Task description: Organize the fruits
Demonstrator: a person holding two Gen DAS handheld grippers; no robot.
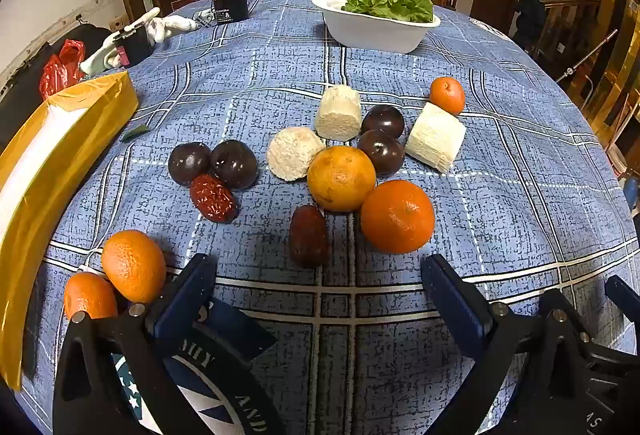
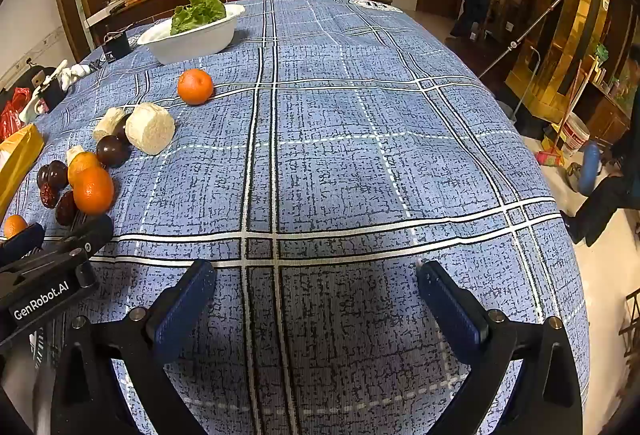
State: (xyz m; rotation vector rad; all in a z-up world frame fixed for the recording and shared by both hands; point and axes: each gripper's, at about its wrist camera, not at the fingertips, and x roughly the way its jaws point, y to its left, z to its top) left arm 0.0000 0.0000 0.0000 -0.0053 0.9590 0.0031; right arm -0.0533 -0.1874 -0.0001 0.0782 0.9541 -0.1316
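The left tongs (image 1: 318, 287) stand wide and empty, low over the bench (image 1: 520, 195) near its front edge; straight ahead, just beyond the tips, lies a dark red date (image 1: 308, 236), its long axis running along the line of the fingers, so a grasp would close across its narrow width; the mixed fruit sits mid-bench behind it; the right tongs (image 2: 316, 293), also wide and empty, face bare cloth, with the fruit well off to their left; the left is judged nearer.
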